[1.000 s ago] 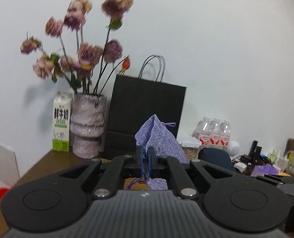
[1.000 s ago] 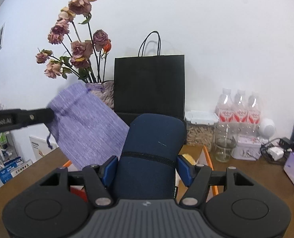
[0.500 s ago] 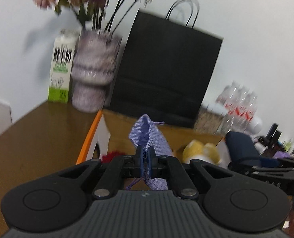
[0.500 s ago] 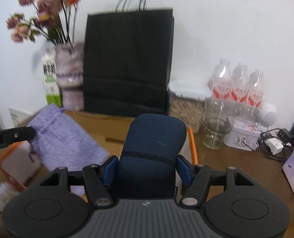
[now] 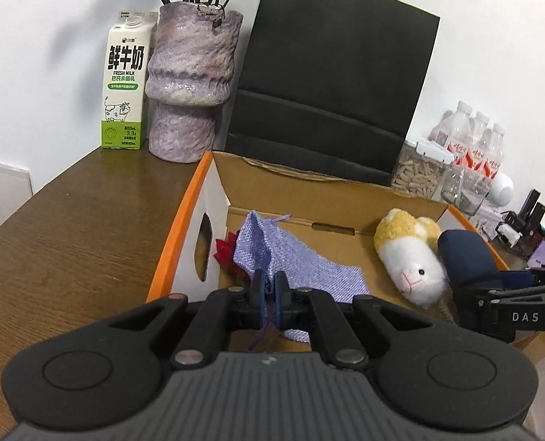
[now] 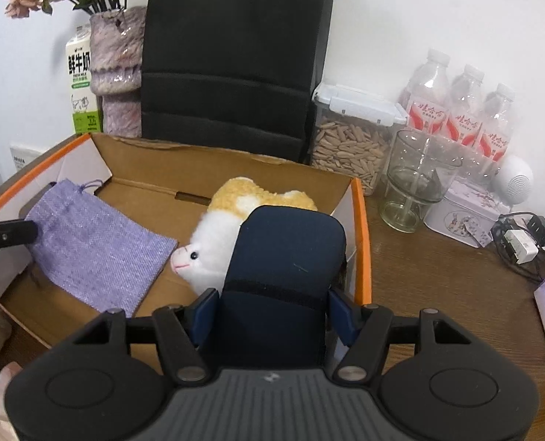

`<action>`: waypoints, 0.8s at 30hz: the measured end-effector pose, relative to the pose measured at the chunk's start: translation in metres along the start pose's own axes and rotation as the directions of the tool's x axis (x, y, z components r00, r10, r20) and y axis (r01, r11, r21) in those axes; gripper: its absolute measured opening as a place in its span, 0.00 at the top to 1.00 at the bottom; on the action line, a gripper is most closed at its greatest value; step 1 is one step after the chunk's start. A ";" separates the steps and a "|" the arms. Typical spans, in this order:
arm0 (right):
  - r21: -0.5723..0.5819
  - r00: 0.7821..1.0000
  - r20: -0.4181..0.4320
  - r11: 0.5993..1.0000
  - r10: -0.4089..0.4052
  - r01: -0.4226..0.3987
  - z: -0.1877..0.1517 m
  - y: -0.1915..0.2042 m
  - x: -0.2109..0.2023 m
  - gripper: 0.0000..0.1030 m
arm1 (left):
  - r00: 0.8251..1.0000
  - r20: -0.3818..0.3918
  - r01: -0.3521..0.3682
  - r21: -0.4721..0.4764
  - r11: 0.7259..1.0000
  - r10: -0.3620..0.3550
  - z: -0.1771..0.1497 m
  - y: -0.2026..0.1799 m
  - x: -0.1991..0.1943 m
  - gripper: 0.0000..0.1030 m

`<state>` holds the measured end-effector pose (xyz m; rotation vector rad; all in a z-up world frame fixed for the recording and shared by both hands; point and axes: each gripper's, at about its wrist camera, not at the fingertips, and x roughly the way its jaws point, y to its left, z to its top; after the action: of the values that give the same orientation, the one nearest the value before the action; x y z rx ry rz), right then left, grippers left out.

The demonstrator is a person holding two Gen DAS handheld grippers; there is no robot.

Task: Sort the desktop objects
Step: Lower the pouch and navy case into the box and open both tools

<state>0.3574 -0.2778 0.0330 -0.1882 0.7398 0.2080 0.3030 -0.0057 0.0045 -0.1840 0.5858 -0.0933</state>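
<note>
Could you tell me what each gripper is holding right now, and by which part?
Left gripper pinches the purple drawstring pouch at its gathered neck; right gripper clamps the navy case across its sides.

Home desk: wooden desktop, flower vase, milk carton.

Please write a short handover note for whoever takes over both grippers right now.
Left gripper: shut on the purple pouch, which lies in the box at its left end.
Right gripper: jaws clamped on the navy case, held over the box's right end beside the plush toy.
Done: plush toy and a red item are in the box; pouch is in but not released.
Left: open the left jaws, set the case down and release it. Other desk items, such as the glass, stay unsorted.
</note>
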 end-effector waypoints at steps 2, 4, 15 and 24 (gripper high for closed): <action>0.012 1.000 -0.017 1.000 0.016 -0.016 0.001 -0.001 0.002 0.38 | 1.000 0.000 -0.006 0.010 1.000 0.006 -0.001 -0.001 -0.001 0.94; 0.013 1.000 -0.019 1.000 0.018 -0.018 0.001 -0.001 0.001 0.37 | 1.000 0.003 -0.006 0.020 1.000 0.006 -0.001 -0.002 -0.001 0.93; 0.067 0.997 0.049 0.995 0.065 -0.068 0.003 -0.006 -0.018 0.08 | 0.993 0.113 0.003 0.089 0.996 -0.013 0.003 -0.014 -0.028 0.07; 0.060 0.993 0.089 0.995 0.076 -0.081 -0.003 -0.008 -0.043 0.00 | 0.987 0.158 -0.038 0.116 0.993 0.019 0.004 -0.021 -0.042 0.00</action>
<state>0.3268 -0.2918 0.0607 -0.0887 0.6675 0.2654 0.2697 -0.0193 0.0347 -0.0664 0.4242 -0.0848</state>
